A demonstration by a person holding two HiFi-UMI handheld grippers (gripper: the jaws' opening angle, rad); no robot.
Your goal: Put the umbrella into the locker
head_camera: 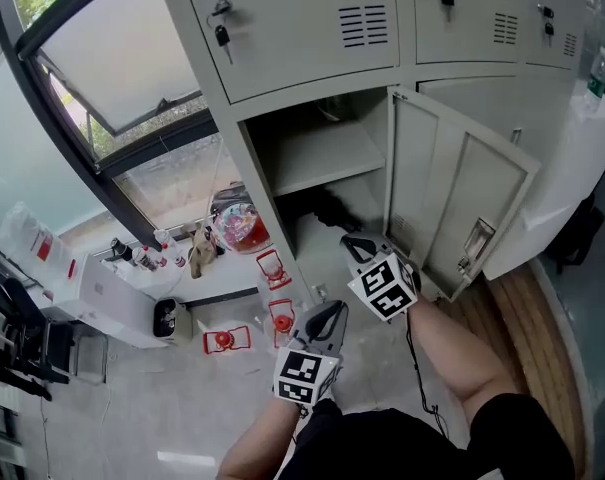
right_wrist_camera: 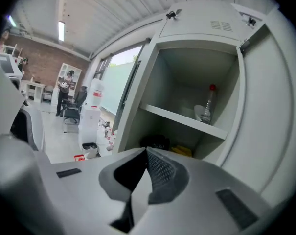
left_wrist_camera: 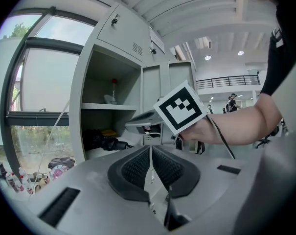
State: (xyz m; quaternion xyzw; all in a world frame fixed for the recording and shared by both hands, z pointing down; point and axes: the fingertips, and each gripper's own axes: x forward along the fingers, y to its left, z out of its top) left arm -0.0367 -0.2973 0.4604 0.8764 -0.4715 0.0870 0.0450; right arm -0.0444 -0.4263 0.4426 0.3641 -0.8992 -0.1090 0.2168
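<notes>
The black folded umbrella [head_camera: 327, 208] lies on the floor of the open locker [head_camera: 322, 158], under its shelf; it also shows in the left gripper view as a dark bundle [left_wrist_camera: 101, 141] and in the right gripper view [right_wrist_camera: 155, 142]. My right gripper [head_camera: 358, 246] is just outside the locker's opening, pointing in, jaws shut on nothing [right_wrist_camera: 147, 153]. My left gripper [head_camera: 332, 314] hangs lower and nearer to me, jaws also shut and empty [left_wrist_camera: 150, 148]. Neither gripper touches the umbrella.
The locker door [head_camera: 462, 208] stands swung open to the right. A bottle [right_wrist_camera: 209, 104] and a dish sit on the upper shelf, and a yellow item [right_wrist_camera: 182, 152] lies beside the umbrella. Red objects [head_camera: 227, 340], a bag [head_camera: 240, 223] and a black bin [head_camera: 167, 318] are on the floor to the left.
</notes>
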